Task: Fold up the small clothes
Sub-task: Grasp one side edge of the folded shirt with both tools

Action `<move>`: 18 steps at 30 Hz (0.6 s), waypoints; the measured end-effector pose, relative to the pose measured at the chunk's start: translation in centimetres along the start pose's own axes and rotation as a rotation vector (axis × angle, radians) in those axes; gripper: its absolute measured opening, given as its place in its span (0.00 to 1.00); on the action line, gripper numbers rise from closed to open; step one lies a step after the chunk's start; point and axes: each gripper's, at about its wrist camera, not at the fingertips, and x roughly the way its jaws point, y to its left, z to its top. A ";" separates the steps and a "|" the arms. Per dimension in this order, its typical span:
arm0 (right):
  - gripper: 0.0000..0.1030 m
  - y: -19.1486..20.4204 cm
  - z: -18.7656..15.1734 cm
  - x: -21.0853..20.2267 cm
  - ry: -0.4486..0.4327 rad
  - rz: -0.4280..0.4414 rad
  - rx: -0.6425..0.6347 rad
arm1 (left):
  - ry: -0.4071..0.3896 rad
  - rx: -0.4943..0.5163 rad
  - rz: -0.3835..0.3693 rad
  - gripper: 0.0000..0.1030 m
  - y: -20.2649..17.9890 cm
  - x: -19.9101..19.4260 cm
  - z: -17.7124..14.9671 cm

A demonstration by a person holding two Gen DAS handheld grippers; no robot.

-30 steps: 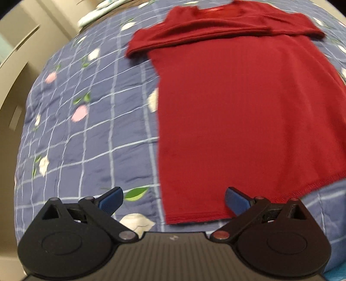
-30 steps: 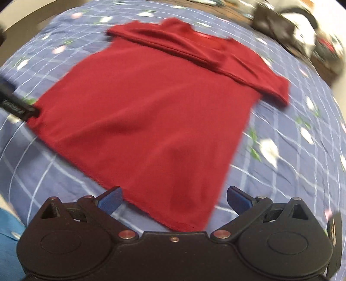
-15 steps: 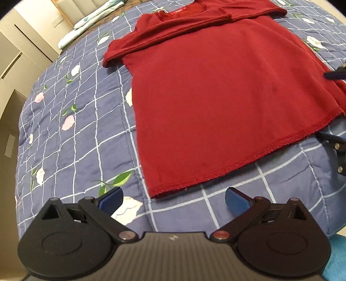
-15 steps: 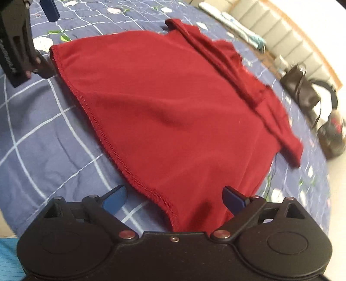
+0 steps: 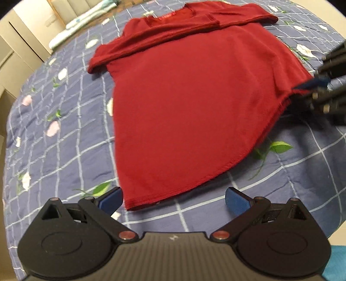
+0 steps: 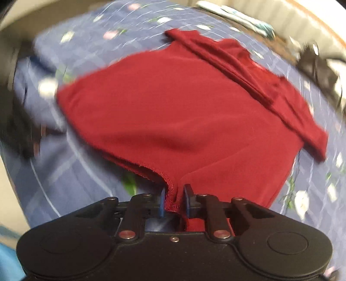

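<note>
A red shirt [image 5: 194, 97] lies flat on the blue checked bedspread [image 5: 64, 140], sleeves folded across its top. My left gripper [image 5: 173, 197] stands open over the near hem. The shirt's left hem corner lies just inside its left finger [image 5: 110, 200], untouched. My right gripper [image 6: 174, 200] is closing on the other hem corner, and the bunched hem of the shirt [image 6: 173, 108] is pinched between its blue pads. From the left wrist view that right gripper [image 5: 311, 85] shows at the right edge, lifting the corner slightly.
A rolled light cloth [image 5: 82, 19] lies at the bed's far edge beside pale cabinets [image 5: 15, 49]. A black bag [image 6: 320, 67] sits beyond the bed's far right. The left gripper [image 6: 15, 121] is a dark blur at the left.
The right jaws went from wide open to nearly shut on the shirt's hem corner. The left gripper drew closer to the left hem corner and stayed open.
</note>
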 end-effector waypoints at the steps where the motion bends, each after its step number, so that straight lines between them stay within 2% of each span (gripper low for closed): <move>1: 0.17 -0.8 0.6 -0.2 0.000 0.031 0.039 | 0.014 -0.005 -0.013 0.99 -0.1 0.3 0.3; 5: 0.17 -2.9 2.6 -1.1 0.006 0.114 0.128 | 0.026 0.016 -0.044 0.99 -1.0 1.2 1.3; 9: 0.15 -4.4 4.1 -1.6 0.005 0.153 0.177 | -0.009 0.092 0.013 0.96 -1.9 1.6 2.0; 11: 0.14 -5.2 4.7 -1.9 0.002 0.165 0.194 | -0.020 0.069 0.009 0.81 -1.3 1.8 2.6; 15: 0.13 -6.0 5.3 -2.3 -0.001 0.170 0.181 | -0.036 0.008 -0.027 0.62 1.2 2.2 3.6; 16: 0.13 -6.1 5.2 -2.4 0.003 0.168 0.173 | -0.037 0.016 -0.027 0.51 1.6 2.2 3.7; 18: 0.13 -6.1 4.9 -2.5 0.012 0.162 0.155 | -0.031 0.066 -0.039 0.40 2.2 2.4 3.8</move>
